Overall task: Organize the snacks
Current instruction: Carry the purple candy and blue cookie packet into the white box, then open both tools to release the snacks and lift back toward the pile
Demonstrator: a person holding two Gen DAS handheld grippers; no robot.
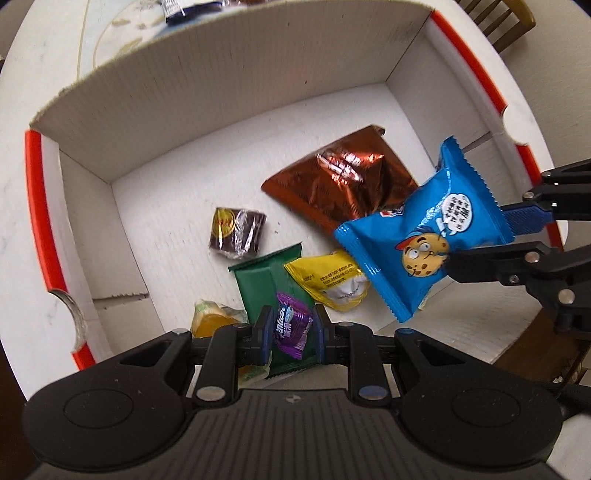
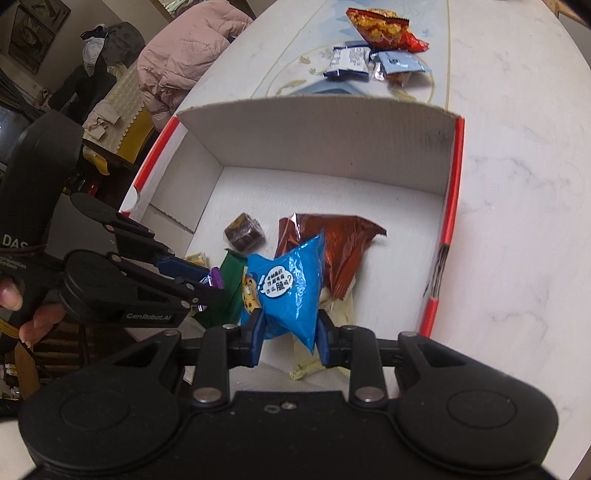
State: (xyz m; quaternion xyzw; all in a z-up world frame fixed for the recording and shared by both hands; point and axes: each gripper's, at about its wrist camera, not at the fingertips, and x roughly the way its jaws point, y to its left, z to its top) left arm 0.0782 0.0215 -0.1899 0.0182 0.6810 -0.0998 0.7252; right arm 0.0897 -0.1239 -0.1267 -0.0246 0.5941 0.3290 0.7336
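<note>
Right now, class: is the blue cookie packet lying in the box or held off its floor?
Held off the floor. The right gripper pinches the blue cookie packet above the snacks in the box.

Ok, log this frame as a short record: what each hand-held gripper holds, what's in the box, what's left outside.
left hand-held gripper: shut on purple candy, over box
right hand-held gripper: shut on blue cookie pack, over box
in box: brown foil bag, chocolate, green pack, yellow pack
on table beyond box: red chip bag, small packets
</note>
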